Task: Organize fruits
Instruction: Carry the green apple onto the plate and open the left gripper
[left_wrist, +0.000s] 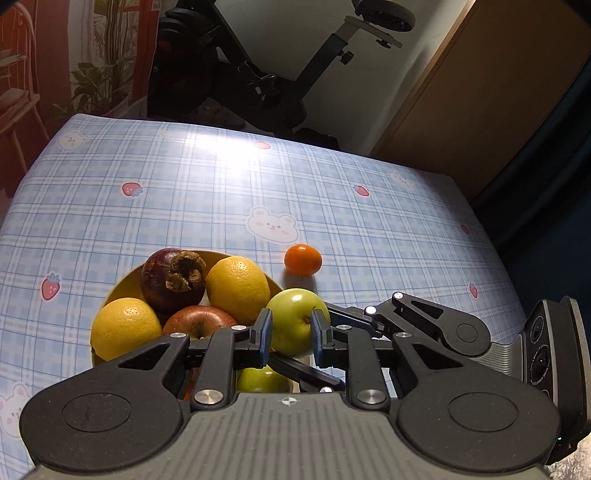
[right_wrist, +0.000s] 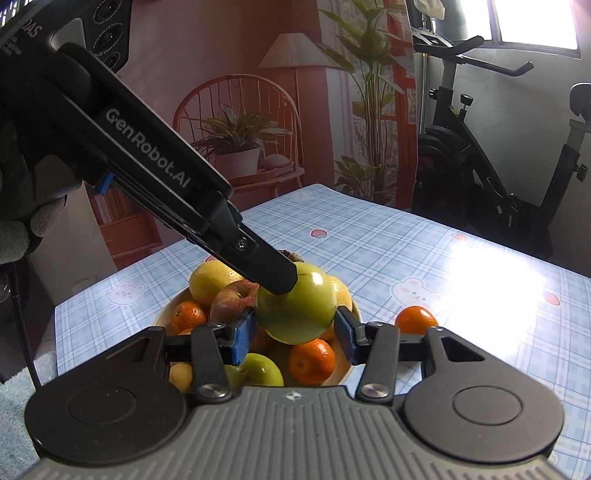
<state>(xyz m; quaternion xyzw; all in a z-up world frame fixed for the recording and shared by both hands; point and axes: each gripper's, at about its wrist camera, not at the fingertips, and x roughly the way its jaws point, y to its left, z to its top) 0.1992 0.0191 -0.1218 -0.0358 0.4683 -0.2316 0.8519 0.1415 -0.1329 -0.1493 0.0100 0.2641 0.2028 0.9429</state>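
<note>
Here the right gripper (right_wrist: 295, 334) has its blue jaws pressed on both sides of a green apple (right_wrist: 295, 310), gripping it above the yellow bowl (right_wrist: 347, 373). The left gripper (left_wrist: 291, 332) has its jaws spread a little around the same apple, and I cannot tell if they touch it. The bowl is full of fruit: lemons (left_wrist: 238, 288), a red apple (left_wrist: 201, 321), a dark mangosteen (left_wrist: 173, 280) and small oranges (right_wrist: 312, 360). One more small orange (left_wrist: 303, 259) sits on the table (left_wrist: 221, 192) beside the bowl.
</note>
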